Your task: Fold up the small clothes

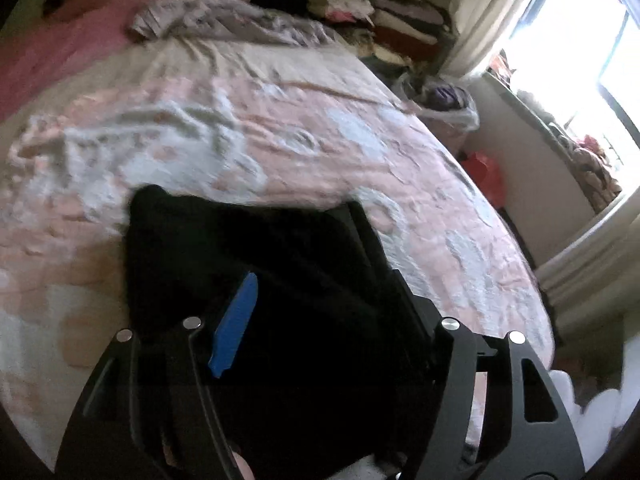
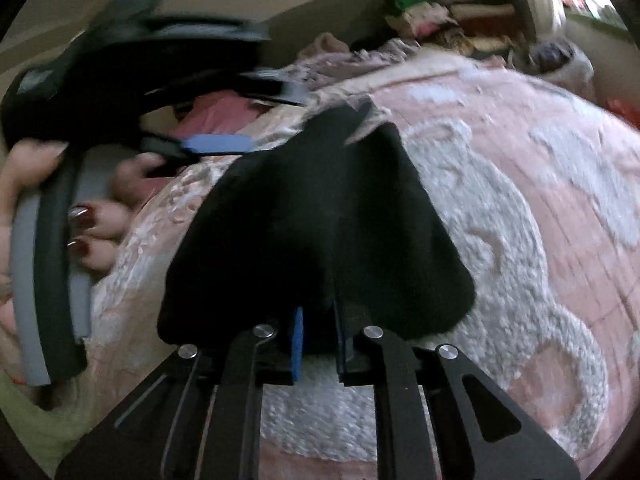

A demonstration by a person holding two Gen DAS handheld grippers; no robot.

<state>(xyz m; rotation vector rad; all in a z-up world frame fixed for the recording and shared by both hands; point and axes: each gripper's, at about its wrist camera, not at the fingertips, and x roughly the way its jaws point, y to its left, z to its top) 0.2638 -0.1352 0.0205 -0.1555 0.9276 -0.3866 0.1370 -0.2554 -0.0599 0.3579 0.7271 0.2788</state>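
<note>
A small black garment (image 2: 320, 232) lies on the pink and white bedspread (image 2: 520, 208). My right gripper (image 2: 318, 344) is shut on its near edge, blue pads close together with black cloth between them. In the left wrist view the same black garment (image 1: 248, 256) drapes over my left gripper (image 1: 304, 280); its blue left pad (image 1: 236, 320) shows, the right finger is mostly hidden, and the fingers stand wide apart. The left gripper also shows in the right wrist view (image 2: 240, 120), held by a hand at the left, fingers apart and off the cloth.
A crumpled grey patterned cloth (image 1: 224, 20) and a pink blanket (image 1: 68, 36) lie at the head of the bed. Stacks of folded clothes (image 1: 372, 12) stand behind it. A window with curtains (image 1: 560, 40) is at the right, past the bed edge.
</note>
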